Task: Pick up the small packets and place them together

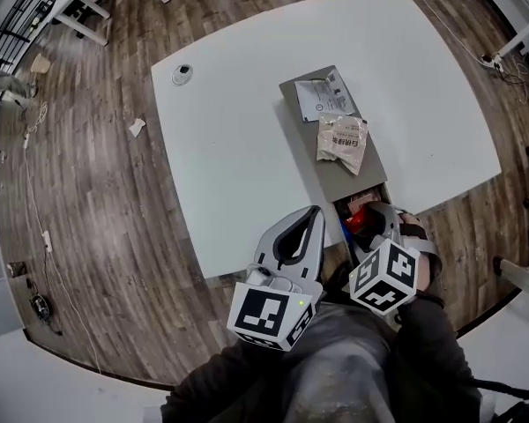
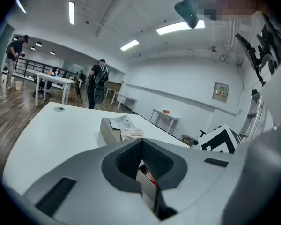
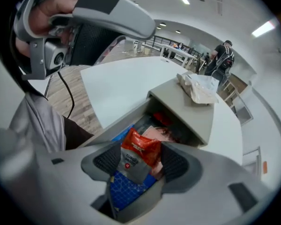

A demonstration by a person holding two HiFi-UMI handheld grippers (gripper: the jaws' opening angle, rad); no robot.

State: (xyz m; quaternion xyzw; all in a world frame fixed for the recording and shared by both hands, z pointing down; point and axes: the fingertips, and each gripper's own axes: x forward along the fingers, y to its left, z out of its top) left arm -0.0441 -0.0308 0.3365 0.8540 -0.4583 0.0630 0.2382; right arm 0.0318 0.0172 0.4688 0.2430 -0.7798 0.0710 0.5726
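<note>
- My right claw [image 3: 141,164] stands spread over the open end of the grey box [image 3: 189,111]. A red-and-grey packet [image 3: 138,151] sits between its pads, not clearly pinched.
- My left claw [image 2: 141,146] is pressed together at the tips and empty, near the bench [image 1: 229,130] edge.
- Closing here, I may catch the blue wrapper [image 3: 124,187] beneath as well. Or I may nip only a crinkled edge, so the glossy packet slips on the lift.
- The packet's long axis runs along my jaws, red end toward the lid, grey end toward me.
- Two packets [image 1: 341,144] lie on the lid, likely the gathering spot.
</note>
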